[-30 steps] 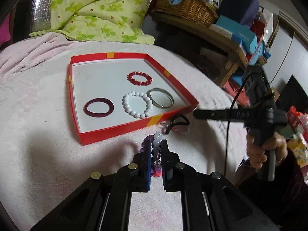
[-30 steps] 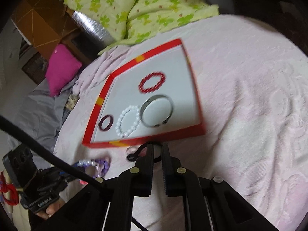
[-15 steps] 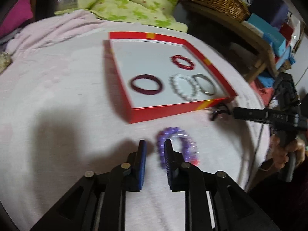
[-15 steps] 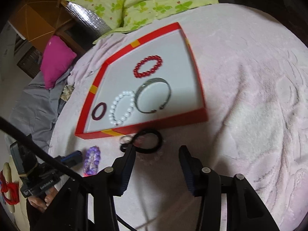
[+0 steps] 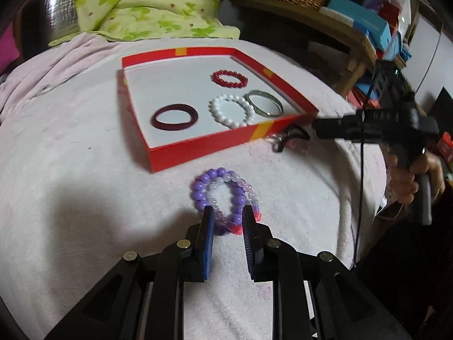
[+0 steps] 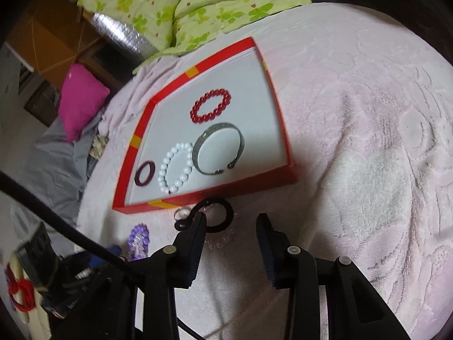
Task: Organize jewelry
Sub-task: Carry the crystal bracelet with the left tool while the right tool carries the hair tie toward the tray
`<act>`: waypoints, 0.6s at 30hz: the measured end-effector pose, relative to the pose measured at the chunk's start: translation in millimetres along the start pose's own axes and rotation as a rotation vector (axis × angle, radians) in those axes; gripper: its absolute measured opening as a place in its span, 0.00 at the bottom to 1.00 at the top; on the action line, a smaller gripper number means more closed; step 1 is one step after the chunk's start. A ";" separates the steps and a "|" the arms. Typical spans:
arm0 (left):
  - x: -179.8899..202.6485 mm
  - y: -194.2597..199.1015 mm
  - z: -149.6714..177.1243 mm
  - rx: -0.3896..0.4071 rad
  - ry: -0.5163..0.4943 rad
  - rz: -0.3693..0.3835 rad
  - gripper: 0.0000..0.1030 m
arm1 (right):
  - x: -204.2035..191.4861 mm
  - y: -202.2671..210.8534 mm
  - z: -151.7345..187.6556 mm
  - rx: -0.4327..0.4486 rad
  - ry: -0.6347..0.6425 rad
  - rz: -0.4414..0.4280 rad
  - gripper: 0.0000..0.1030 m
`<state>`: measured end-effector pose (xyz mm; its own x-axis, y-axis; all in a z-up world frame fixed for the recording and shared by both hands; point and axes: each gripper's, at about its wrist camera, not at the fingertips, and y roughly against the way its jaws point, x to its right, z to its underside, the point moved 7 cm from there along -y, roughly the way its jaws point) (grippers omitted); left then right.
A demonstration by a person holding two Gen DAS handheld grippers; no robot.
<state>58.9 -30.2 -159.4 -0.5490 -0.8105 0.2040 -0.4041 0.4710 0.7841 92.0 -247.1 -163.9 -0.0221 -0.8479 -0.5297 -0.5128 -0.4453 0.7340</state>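
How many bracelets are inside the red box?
4, all on the white floor of the red box: a dark maroon bangle at the near left, a white bead bracelet, a silver bangle beside it, and a red bead bracelet farther back.

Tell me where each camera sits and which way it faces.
Left wrist: on the left gripper, facing the purple bead bracelets and shallow red tray; right gripper and hand visible.
Right wrist: on the right gripper, over a black ring bracelet.
Both show the tray and bracelets.
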 end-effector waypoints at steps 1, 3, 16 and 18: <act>0.7 -3.4 0.3 -0.009 -0.003 -0.004 0.19 | 1.1 1.7 -1.4 0.008 -0.015 -0.015 0.38; 3.9 -6.8 -0.4 -0.017 -0.012 -0.003 0.19 | 2.0 4.2 -4.0 0.023 -0.043 -0.045 0.38; 19.4 -5.1 -6.3 0.031 -0.069 0.005 0.10 | -13.3 -22.5 -6.4 0.020 0.098 0.082 0.11; 20.9 -4.2 -7.5 0.036 -0.071 0.015 0.09 | -11.2 -22.1 -5.2 0.023 0.117 0.125 0.09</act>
<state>54.6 -51.8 -154.1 -0.6052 -0.7771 0.1727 -0.4210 0.4965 0.7591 108.1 -229.2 -172.0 0.0122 -0.9247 -0.3806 -0.5318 -0.3283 0.7806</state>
